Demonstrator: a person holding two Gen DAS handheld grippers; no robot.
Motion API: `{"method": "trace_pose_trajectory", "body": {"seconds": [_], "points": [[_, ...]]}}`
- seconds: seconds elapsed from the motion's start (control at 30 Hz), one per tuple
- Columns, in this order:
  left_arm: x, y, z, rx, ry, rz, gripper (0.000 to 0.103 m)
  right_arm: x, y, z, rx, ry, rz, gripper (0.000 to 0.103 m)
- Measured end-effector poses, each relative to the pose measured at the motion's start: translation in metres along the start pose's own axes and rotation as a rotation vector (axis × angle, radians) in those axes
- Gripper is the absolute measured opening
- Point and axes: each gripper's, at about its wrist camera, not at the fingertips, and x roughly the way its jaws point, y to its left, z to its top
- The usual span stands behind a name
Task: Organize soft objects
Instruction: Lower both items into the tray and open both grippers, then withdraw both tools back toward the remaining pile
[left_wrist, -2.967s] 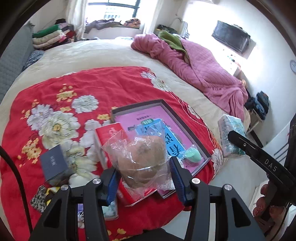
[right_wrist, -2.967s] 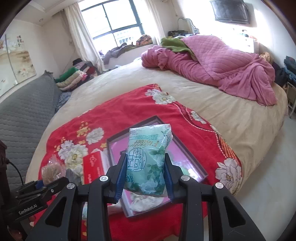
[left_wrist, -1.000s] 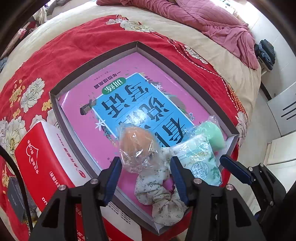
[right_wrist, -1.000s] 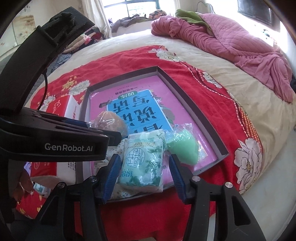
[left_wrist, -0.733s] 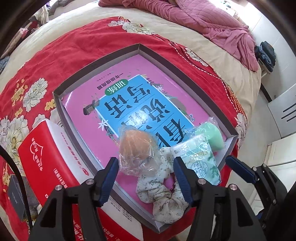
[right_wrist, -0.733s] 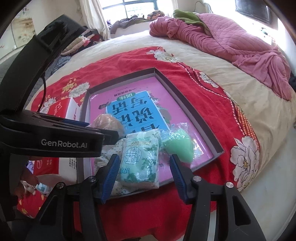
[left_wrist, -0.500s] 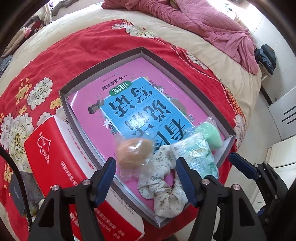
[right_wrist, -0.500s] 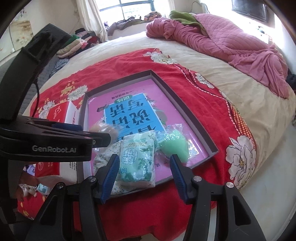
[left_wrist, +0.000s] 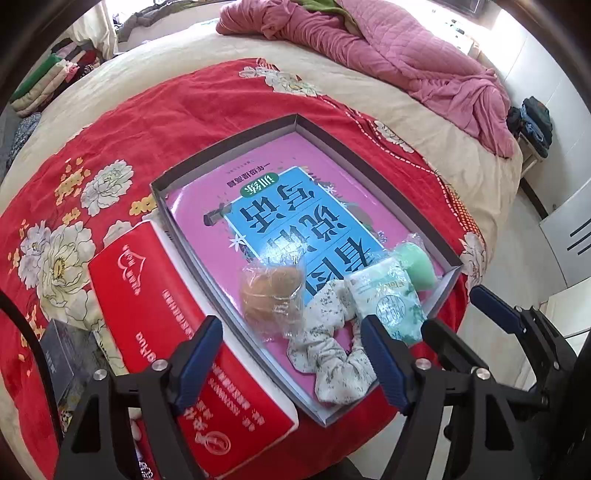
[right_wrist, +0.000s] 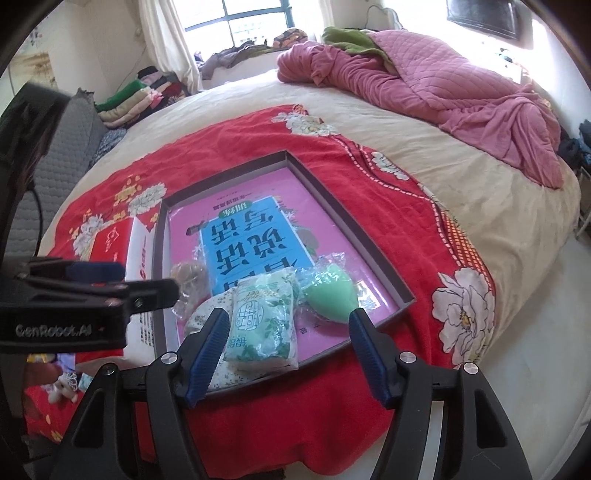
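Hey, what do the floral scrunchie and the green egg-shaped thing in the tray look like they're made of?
Floral scrunchie: looks like thin matte woven cloth, gathered into soft ruffles.
Green egg-shaped thing: probably foam sponge, smooth and matte, sealed in crinkly clear plastic wrap that catches glare.

We look steeply down from near above the grey tray (left_wrist: 384, 173); both views share this tray (right_wrist: 332, 192).

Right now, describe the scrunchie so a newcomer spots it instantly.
On the red floral blanket sits a grey tray holding a pink book. The scrunchie lies at the tray's near end, between a bagged brown puff and a green tissue pack. It alone is unwrapped: ruffled white cloth with tiny flowers.
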Motion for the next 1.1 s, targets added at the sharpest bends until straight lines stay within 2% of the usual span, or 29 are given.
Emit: {"method": "trace_pose_trajectory", "body": {"seconds": [0.07,0.57,1.1], "points": [[-0.005,0.001,-0.004,-0.003,-0.013,0.002,0.084,-0.003,0.0,0.001,0.006,-0.008,-0.006,0.073],[-0.039,0.008,-0.018,-0.029,-0.082,0.011,0.084,-0.023,-0.001,0.002,0.006,-0.033,-0.06,0.074],[-0.08,0.024,-0.046,-0.047,-0.14,0.029,0.085,-0.059,0.024,0.011,-0.044,-0.087,-0.071,0.074]]}}
